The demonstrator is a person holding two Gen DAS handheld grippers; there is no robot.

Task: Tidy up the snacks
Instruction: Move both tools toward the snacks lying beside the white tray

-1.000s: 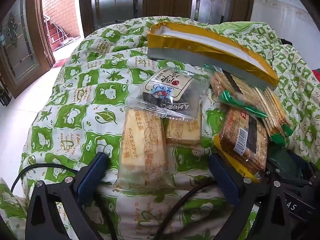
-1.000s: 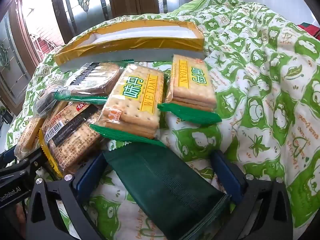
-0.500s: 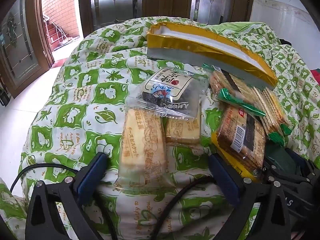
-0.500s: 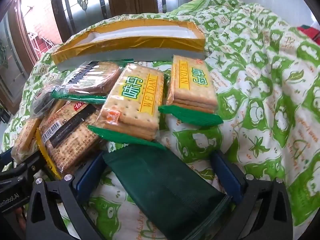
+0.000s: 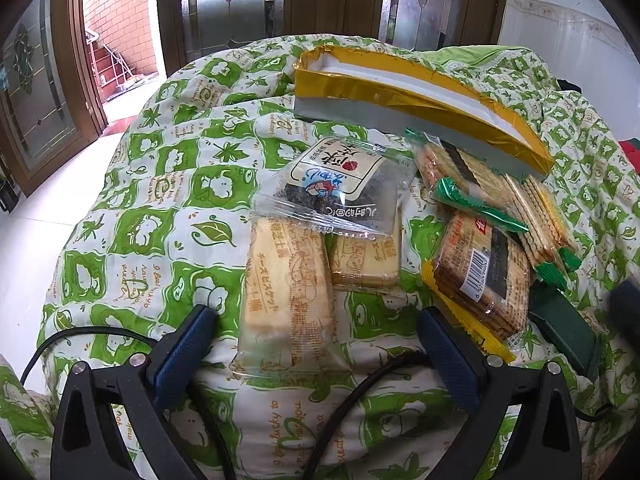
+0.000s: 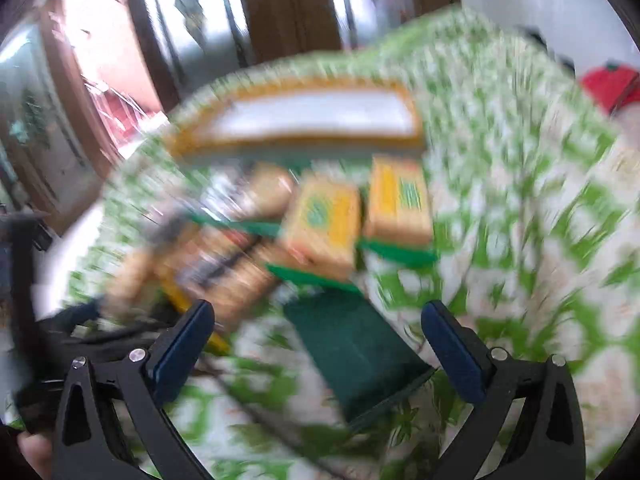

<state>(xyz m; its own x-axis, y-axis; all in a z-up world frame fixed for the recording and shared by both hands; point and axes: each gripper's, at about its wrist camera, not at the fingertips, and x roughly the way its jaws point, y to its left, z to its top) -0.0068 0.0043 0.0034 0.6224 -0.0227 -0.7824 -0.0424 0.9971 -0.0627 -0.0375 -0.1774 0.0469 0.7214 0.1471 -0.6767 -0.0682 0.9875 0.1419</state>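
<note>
Several snack packs lie on a green-and-white quilt (image 5: 132, 240). My left gripper (image 5: 316, 332) is open, its jaws on either side of a pale cheese biscuit pack (image 5: 286, 292). Beyond lie a second biscuit pack (image 5: 366, 260), a clear seaweed pack (image 5: 340, 188) and a barcode cracker pack (image 5: 480, 276). A gold-rimmed box (image 5: 420, 100) stands at the back. My right gripper (image 6: 316, 332) is open above a dark green pack (image 6: 356, 352); that view is blurred. Two yellow-green cracker packs (image 6: 324, 228) (image 6: 400, 204) lie ahead of it.
A black cable (image 5: 352, 400) runs across the quilt under my left gripper. Wooden doors with stained glass (image 5: 240, 0) stand behind. A white tiled floor (image 5: 36, 248) is at the left. Something red (image 6: 612, 84) lies at the far right.
My right gripper has lifted and pulled back fast, so its view is now blurred and the packs look smaller. My left gripper has barely moved.
</note>
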